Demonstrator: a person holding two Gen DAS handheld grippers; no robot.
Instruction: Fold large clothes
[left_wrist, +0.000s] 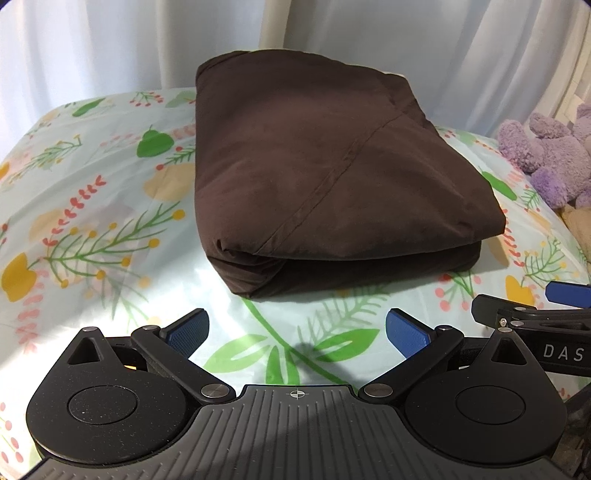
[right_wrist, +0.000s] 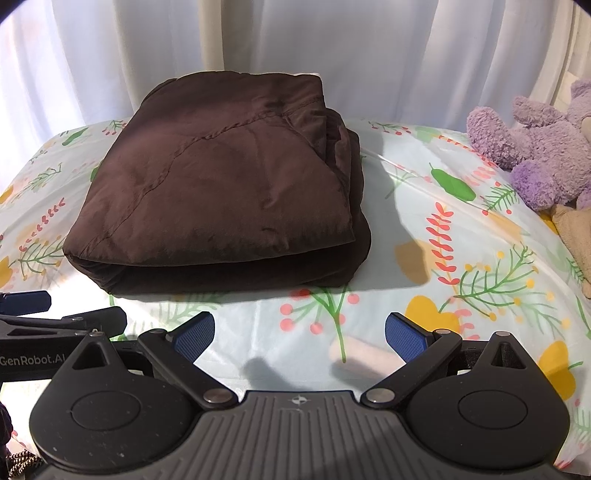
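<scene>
A dark brown garment lies folded into a thick square bundle on the floral bed sheet. It also shows in the right wrist view, left of centre. My left gripper is open and empty, a little in front of the bundle's near fold. My right gripper is open and empty, in front of the bundle's near right corner. The right gripper's fingers show at the right edge of the left wrist view. The left gripper's fingers show at the left edge of the right wrist view.
A purple plush toy lies on the bed at the right, with a beige item beside it. White curtains hang behind the bed. A small white roll lies on the sheet near my right gripper.
</scene>
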